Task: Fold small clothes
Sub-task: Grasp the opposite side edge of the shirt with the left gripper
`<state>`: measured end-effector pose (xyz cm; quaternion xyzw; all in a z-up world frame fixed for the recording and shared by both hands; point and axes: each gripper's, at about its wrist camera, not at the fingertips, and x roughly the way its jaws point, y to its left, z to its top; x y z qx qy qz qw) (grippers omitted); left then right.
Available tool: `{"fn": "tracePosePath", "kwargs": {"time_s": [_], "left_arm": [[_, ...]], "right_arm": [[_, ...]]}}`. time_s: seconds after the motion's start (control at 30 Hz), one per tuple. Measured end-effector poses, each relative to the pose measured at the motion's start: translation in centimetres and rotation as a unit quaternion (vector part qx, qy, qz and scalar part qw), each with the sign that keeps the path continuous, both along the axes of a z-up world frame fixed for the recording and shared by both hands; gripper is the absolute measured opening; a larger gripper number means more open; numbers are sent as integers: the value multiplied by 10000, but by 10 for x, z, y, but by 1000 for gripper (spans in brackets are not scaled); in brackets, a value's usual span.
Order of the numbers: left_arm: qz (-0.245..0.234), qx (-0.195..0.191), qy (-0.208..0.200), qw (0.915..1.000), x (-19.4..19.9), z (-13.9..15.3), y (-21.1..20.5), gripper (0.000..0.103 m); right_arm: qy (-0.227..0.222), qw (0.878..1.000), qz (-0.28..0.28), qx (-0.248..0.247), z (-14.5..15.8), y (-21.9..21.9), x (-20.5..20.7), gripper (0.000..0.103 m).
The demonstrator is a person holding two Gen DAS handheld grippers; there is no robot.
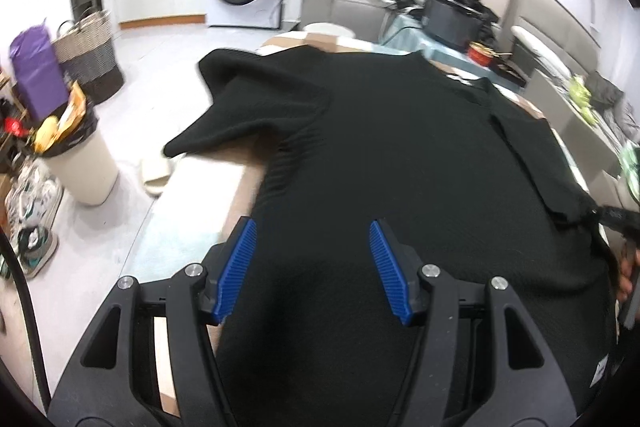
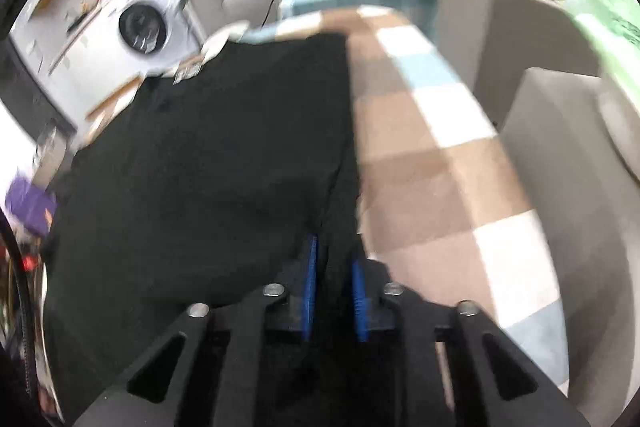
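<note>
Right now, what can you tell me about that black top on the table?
The black top is a short-sleeved knit with a fine ribbed look, lying spread flat on a checked cloth. One sleeve hangs out past the table's edge; the opposite side is already folded inward. The right gripper has its jaws closed on that folded edge. The left gripper hovers over the near hem, jaws apart, holding nothing.

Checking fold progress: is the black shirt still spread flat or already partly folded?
Partly folded. The black shirt has its right side turned over onto the body as a flap, while its left sleeve still sticks out past the table edge.
</note>
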<state>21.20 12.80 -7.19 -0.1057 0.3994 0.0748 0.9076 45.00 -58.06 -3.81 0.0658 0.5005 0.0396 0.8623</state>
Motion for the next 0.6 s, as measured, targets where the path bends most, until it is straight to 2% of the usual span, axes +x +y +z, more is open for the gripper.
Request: {"fn": "tracePosePath", "kwargs": {"time_s": [0.07,0.27,0.37,0.4,0.43,0.47,0.53,0.6], "left_arm": [[28,-49,58,10000,-4,-3,7,57],[126,95,454,9988,-17,-28,15,57],[105,149,555,9983,-15,-38,16,55],[73,204,519,9984,-14,-40,14,49],[27,282,490,9984,-13,-40,12,38],[-79,223,448,9987,-13,-41,11,19],[-185,130,431,9988,-15,-42,8,5],[-218,203,424,9987,-18,-43,4,5]], "right_arm": [[-155,9997,163,-19,3,5,-7,55],[-415,9987,301,20,19,8,-33,63],[-529,9979,373,95,28,10,-40,63],[-568,9976,390,107,30,11,-43,63],[-590,9974,391,123,33,12,-45,63],[-597,9974,387,137,33,14,-44,63],[-624,9971,398,155,34,15,-46,63],[-636,9970,397,172,35,18,-46,63]]}}
